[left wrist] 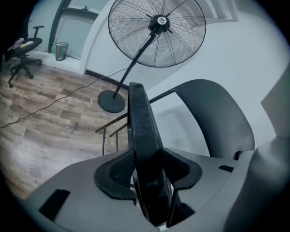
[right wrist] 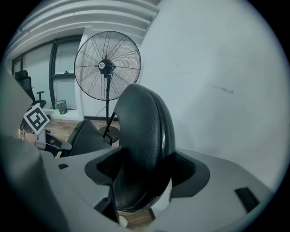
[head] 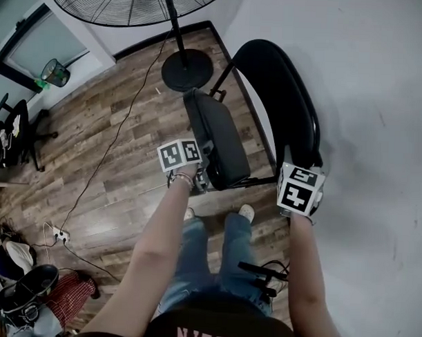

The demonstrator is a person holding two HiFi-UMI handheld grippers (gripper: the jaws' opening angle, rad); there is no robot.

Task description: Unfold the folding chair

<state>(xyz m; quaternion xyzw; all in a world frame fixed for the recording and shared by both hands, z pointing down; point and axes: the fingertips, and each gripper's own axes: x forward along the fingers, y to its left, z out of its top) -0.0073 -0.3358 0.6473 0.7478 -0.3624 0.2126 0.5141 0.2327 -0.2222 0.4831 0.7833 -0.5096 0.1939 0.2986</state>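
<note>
Two pads of the left gripper point(left wrist: 149, 174) are shown in the left gripper view, and they are closed on the thin edge of the seat point(left wrist: 140, 122) of the folding chair point(left wrist: 226, 131). The seat stands on its edge and runs away from the camera. Its near end is hidden inside the gripper body. At the right the backrest point(left wrist: 217, 113) is seen, with its lower part cut off by the gripper. Behind it a standing fan point(left wrist: 156, 31) is placed on the wooden floor point(left wrist: 45, 113). An office chair point(left wrist: 22, 50) and a bin point(left wrist: 61, 50) are small and dim at the far left.

In the right gripper view, the gap of the right gripper point(right wrist: 144, 170) is filled by the rounded top of the backrest, and both pads are laid against it. How firmly it is pinched cannot be told. The seat is partly covered by the backrest here.

In the head view, the chair is found half open beside the pale wall point(head: 379, 101), just in front of the person's shoes point(head: 245, 212), with the seat steeply tilted. The jaws of both grippers are covered by their marker cubes, and the chair legs are mostly hidden under the seat.
</note>
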